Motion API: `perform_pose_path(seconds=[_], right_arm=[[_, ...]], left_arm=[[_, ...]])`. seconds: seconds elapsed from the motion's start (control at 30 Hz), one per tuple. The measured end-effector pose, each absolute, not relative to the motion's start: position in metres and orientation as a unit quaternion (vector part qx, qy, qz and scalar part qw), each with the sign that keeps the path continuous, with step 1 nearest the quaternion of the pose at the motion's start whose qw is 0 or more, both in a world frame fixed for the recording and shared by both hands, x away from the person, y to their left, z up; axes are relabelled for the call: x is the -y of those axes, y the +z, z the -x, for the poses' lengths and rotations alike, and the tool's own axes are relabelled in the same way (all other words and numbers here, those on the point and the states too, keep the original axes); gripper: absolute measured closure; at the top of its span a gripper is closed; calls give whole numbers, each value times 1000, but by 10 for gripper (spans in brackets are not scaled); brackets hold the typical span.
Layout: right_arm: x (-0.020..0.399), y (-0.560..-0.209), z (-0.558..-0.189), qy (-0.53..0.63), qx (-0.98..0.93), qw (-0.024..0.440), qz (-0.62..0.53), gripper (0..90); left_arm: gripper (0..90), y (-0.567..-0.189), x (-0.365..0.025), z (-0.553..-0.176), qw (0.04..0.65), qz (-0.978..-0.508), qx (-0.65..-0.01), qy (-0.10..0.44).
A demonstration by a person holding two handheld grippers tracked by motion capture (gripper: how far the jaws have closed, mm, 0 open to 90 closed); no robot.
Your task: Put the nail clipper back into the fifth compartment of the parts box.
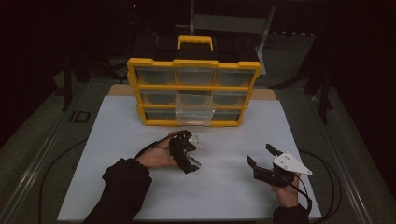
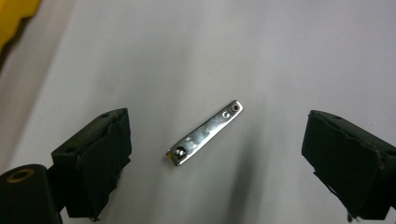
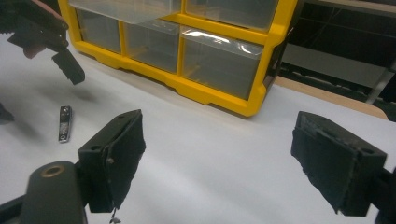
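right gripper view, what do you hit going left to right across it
left gripper → nail clipper lying on the white board → right gripper's own left pad → yellow drawer organizer → right gripper's own right pad

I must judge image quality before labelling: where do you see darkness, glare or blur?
High view: dim overall, black surroundings, only the white table sheet lit. Left gripper view: the small shiny metal nail clipper glints and stays sharp; the near jaws are soft. Right gripper view: glare on a clear plastic drawer of the yellow organiser.
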State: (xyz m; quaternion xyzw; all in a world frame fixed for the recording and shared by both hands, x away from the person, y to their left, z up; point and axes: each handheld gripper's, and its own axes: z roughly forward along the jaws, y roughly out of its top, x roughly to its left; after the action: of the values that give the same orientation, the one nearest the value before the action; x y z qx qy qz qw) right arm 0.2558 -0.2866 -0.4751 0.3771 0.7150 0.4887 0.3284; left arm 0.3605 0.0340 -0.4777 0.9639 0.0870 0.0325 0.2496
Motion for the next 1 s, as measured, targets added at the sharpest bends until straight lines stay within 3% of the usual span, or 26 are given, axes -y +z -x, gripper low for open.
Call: perform_pose_path(seconds=[0.43, 0.73, 1.0], right_arm=[[287, -476, -256, 488, -716, 327, -377, 173], [286, -477, -257, 488, -717, 325, -377, 174], [286, -477, -256, 489, -718, 323, -376, 174]], left_arm=[[195, -492, -26, -362, 209, -974, -72, 44], [452, -497, -27, -373, 198, -978, -70, 15], [596, -494, -25, -377, 184, -980, -73, 10]])
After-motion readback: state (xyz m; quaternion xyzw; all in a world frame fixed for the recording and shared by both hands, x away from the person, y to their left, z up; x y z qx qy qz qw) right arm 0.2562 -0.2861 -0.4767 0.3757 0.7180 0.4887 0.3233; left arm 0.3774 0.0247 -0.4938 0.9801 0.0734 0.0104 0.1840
